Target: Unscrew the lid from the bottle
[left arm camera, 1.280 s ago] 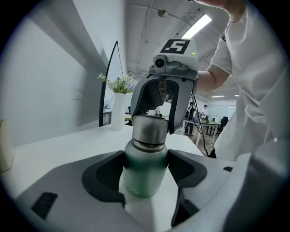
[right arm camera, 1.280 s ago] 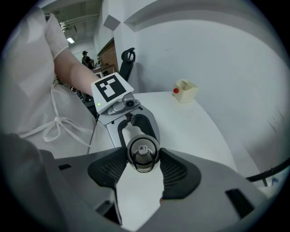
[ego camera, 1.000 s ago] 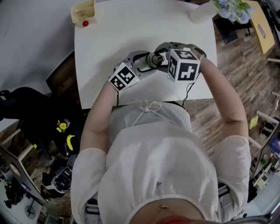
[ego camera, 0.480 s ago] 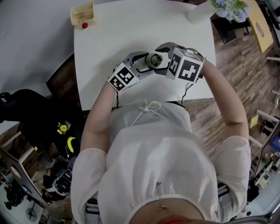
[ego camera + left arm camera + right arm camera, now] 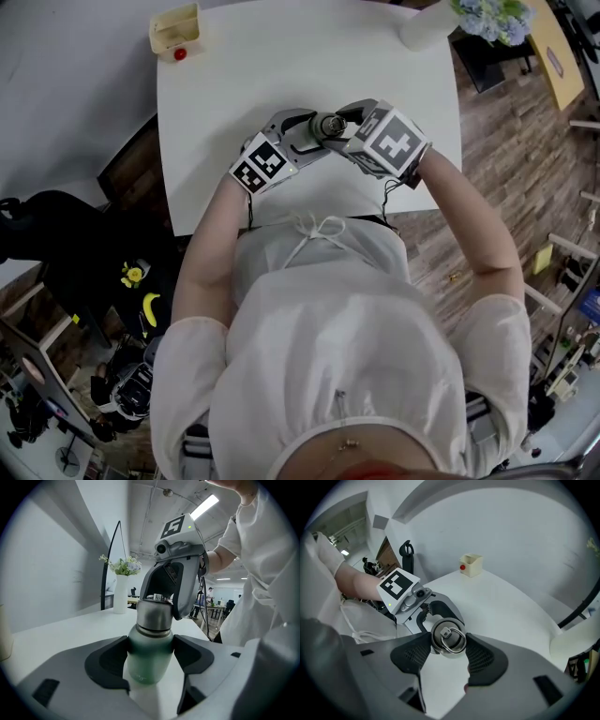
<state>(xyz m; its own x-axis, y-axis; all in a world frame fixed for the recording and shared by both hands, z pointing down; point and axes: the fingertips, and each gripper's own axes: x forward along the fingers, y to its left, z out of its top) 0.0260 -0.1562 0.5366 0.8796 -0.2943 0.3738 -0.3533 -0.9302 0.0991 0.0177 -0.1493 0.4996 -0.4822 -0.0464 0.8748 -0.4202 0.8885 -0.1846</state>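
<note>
A pale green bottle [image 5: 144, 663] stands upright on the white table [image 5: 281, 66], and my left gripper [image 5: 151, 654] is shut on its body, one pad on each side. Its steel lid [image 5: 448, 638] with a ring handle sits on top, also visible as lid [image 5: 328, 124] in the head view. My right gripper [image 5: 449, 649] reaches in from the right, and its jaws are closing with the lid between them; both pads touch the lid's sides. In the head view the left gripper [image 5: 309, 136] and right gripper [image 5: 349, 127] meet at the bottle near the table's front.
A yellow box [image 5: 175, 28] with a red ball [image 5: 179, 53] sits at the table's far left corner. A white vase of flowers [image 5: 427, 26] stands at the far right corner. The table's front edge lies just behind both grippers, close to the person's body.
The right gripper has rolled around the lid, so its marker cube faces up more, and it has shifted slightly left onto the lid. The left gripper and bottle have stayed put.
</note>
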